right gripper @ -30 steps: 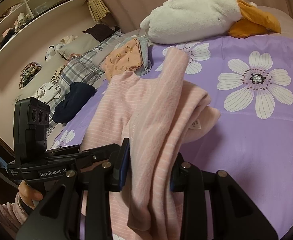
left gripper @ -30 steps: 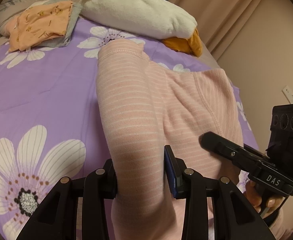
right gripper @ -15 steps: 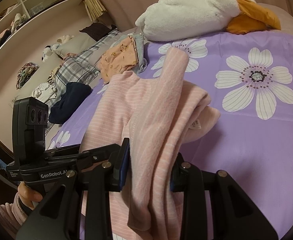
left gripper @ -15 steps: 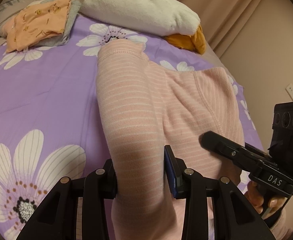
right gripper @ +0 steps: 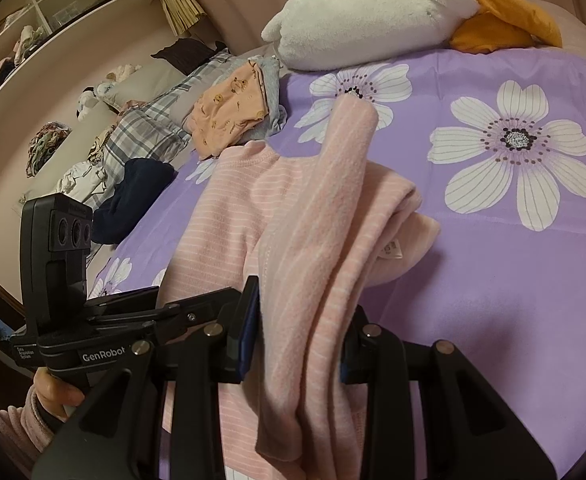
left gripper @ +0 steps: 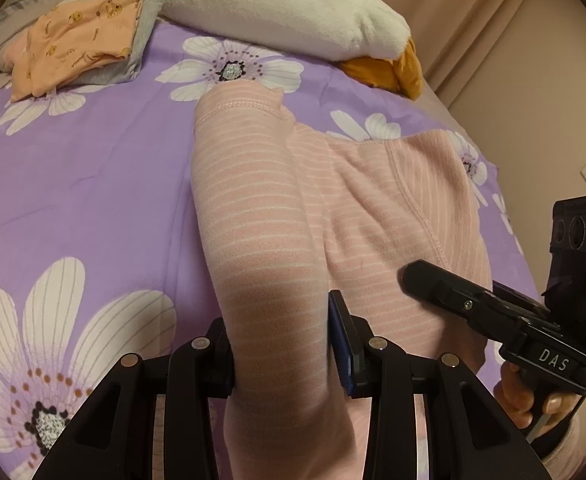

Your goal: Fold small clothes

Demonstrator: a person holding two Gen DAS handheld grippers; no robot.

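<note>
A pink striped garment [left gripper: 333, 200] lies across the purple flowered bedspread [left gripper: 85, 184]. My left gripper [left gripper: 281, 344] is shut on one end of the garment, which drapes over the jaws. My right gripper [right gripper: 297, 332] is shut on a bunched fold of the same garment [right gripper: 325, 216], lifted off the bed. The right gripper also shows in the left wrist view [left gripper: 493, 312] at the right. The left gripper shows in the right wrist view [right gripper: 105, 320] at the left. A white label [right gripper: 391, 248] sticks out of the fold.
A folded orange and grey pile [left gripper: 81, 36] lies at the bed's far left. A white plush with an orange part [left gripper: 293, 4] lies at the far edge. A dark garment [right gripper: 133, 196], plaid bedding [right gripper: 149, 132] and shelves [right gripper: 53, 8] are to the left.
Both grippers have moved forward over the bed with the garment still held; the far pile and plush look nearer.
</note>
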